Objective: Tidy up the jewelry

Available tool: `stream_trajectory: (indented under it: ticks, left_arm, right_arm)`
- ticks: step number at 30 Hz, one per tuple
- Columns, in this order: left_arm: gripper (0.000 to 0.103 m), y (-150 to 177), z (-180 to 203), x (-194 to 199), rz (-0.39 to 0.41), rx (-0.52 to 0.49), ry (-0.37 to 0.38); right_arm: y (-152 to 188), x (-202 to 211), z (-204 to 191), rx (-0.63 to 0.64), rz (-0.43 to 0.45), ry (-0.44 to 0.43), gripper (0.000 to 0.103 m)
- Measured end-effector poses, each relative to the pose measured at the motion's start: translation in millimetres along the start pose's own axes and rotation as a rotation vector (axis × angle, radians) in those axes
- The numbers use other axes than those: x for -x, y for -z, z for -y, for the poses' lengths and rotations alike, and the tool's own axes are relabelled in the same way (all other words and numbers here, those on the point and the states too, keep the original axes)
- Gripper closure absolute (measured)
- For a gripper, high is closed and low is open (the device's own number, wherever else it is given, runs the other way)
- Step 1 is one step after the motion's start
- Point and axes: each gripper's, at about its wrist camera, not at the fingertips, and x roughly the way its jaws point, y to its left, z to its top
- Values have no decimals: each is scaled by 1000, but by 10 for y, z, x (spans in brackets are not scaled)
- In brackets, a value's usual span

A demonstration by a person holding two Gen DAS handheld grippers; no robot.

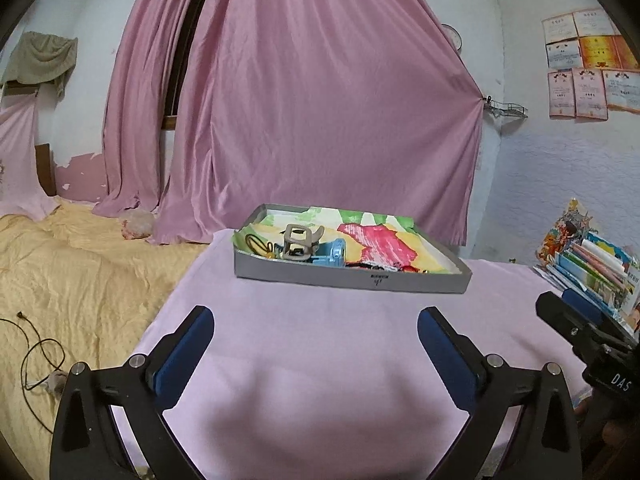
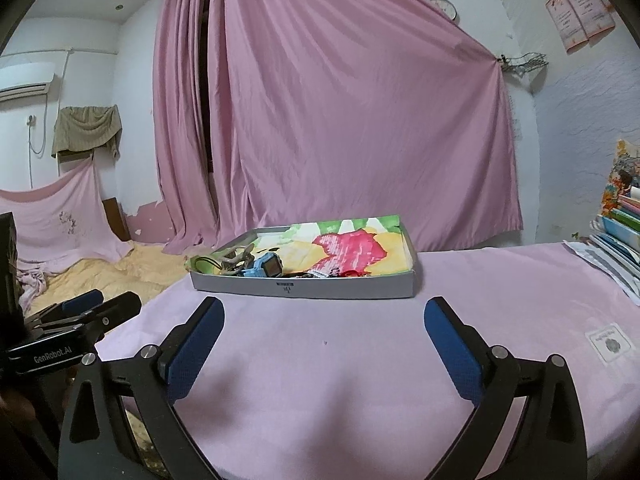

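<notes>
A: Where's the jewelry?
B: In the grey tray (image 1: 352,278) at the table's (image 1: 320,340) far edge, heaped in its left corner.
A: The grippers?
B: Left gripper (image 1: 316,334) and right gripper (image 2: 325,326) both spread apart, empty

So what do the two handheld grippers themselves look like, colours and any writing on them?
Both match: the left gripper and the right gripper have black angular frames with silver round bolts, and each finger carries a flat, textured blue pad. Seen from the side, one body shows white "GenRobot.AI" lettering, the other white "DAS". No cables or sleeves visible.
</notes>
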Motion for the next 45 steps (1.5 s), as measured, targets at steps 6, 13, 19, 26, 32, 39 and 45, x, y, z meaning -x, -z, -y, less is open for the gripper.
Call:
stream_trajectory:
  ticks: [6,13,19,26,32,39,45]
  left_arm:
    - [1,147,-16,169,8,-17,-18]
    - [1,212,-32,248,10,-19,-23]
    - [1,216,-42,250,10,-17,-26]
    - [1,216,-41,247,8,-17,-26]
    - [1,214,-39,247,9,-16,-27]
    - [1,221,-41,250,7,-17,-27]
    - [1,235,-45,256,5,-18,-28]
  right_arm:
    - [146,203,-35,21,26,12,4]
    - [163,284,-17,12,27,22,4]
    - [156,265,-5,10,21,21,4]
    - [148,245,4,9,19,22,4]
    - [177,225,-22,5,14,19,4]
    - [183,220,-21,3,14,18,4]
    - [207,193,-21,0,13,17,4]
